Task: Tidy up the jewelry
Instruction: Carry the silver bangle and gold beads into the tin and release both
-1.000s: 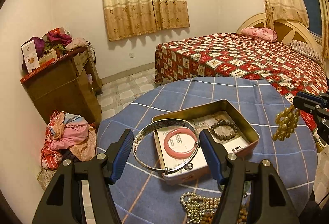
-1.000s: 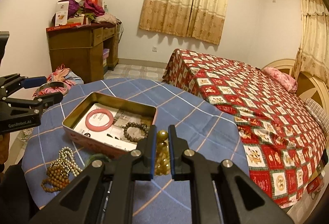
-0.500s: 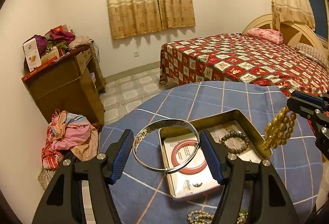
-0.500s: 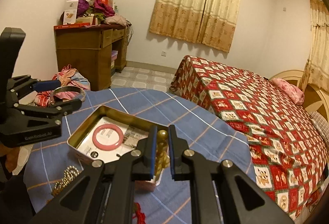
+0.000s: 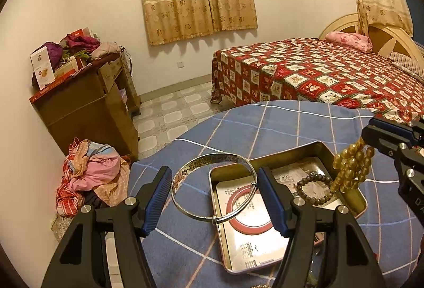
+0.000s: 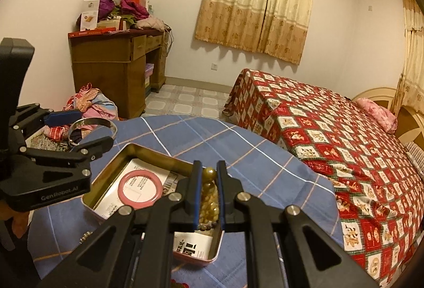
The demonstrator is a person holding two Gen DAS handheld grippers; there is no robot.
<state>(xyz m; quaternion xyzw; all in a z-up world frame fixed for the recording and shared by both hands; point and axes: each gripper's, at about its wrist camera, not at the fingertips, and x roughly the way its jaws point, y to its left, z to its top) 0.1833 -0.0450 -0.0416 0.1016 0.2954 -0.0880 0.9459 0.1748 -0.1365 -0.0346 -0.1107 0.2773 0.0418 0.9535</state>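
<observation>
Only the left wrist view shows the grey bead bracelet (image 5: 315, 188) whole in the tin (image 5: 352, 198); left gripper (image 5: 214, 194) jaws wide, clamping the silver bangle (image 5: 212, 216) lying roughly flat; right gripper (image 6: 209, 183) jaws narrow, pinching yellow beads (image 6: 209, 204) that dangle straight down.

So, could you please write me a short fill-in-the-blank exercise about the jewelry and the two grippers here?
1. The left gripper holds a ____ bangle.
2. The right gripper is shut on a string of ____ beads.
3. Inside the tin lies a bangle coloured ____.
4. The tin stands on a ____ checked cloth.

Missing words: silver; yellow; pink; blue
</observation>
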